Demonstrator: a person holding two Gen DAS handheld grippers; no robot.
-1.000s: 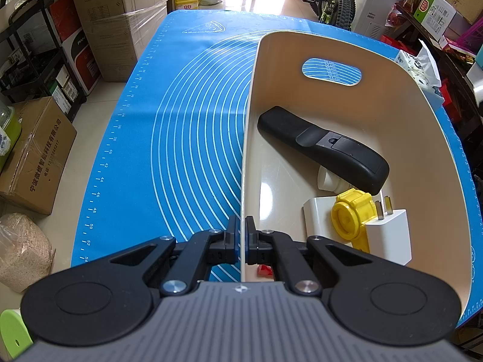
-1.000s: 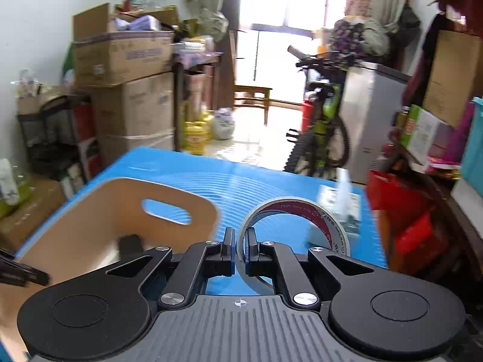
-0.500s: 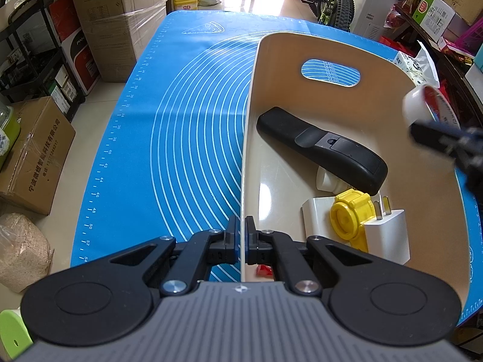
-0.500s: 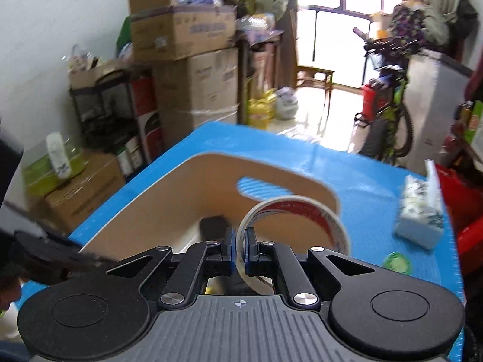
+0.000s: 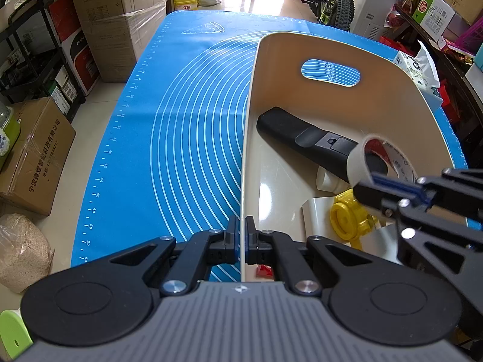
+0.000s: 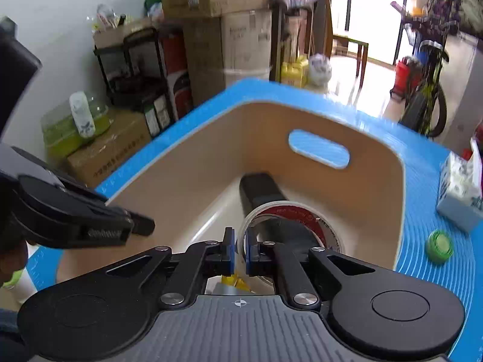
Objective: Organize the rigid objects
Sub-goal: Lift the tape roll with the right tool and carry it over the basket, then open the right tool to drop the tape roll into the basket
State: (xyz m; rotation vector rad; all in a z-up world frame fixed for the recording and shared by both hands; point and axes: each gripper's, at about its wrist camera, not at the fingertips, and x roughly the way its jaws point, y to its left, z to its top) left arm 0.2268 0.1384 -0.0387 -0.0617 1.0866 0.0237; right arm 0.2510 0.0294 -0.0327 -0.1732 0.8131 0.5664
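Left wrist view, L to R. Floor at far left: cardboard boxes (image 5: pixel 33 154) and a black rack (image 5: pixel 39 48). Blue mat (image 5: pixel 187 126) w/ white concentric arcs covers the desk. Centre foreground: left hand-held gripper (image 5: pixel 241 241), clenched on the near-left wall of the beige bin (image 5: pixel 246 138), thin wall edge pinched between the pads. Bin stands on the mat; oval handle cut-out in its far wall. Inside bin: black remote-like device (image 5: pixel 289 129) lying diagonally; a yellow round part (image 5: pixel 344 214) and white pieces near the right corner, partly hidden. Right: right hand-held gripper (image 5: pixel 392 187) enters from the edge, above the bin interior, grasping a tape roll (image 5: pixel 377 157) (white outside, red printed core). Roll hangs over the black device; contact w/ it cannot be told. Far right, outside bin: tissue pack (image 5: pixel 419 66).

Right wrist view, L to R. Left hand-held gripper (image 6: pixel 142 226) at left, on the bin (image 6: pixel 181 163) rim. Centre: right hand-held gripper (image 6: pixel 238 250), jaws closed on the tape roll's (image 6: pixel 302 214) wall, roll held on edge within the bin's outline, above the black device (image 6: pixel 262 190). Right, on the blue mat (image 6: pixel 422 181): tissue pack (image 6: pixel 462 193), small green cap (image 6: pixel 439 246). Background blurred.
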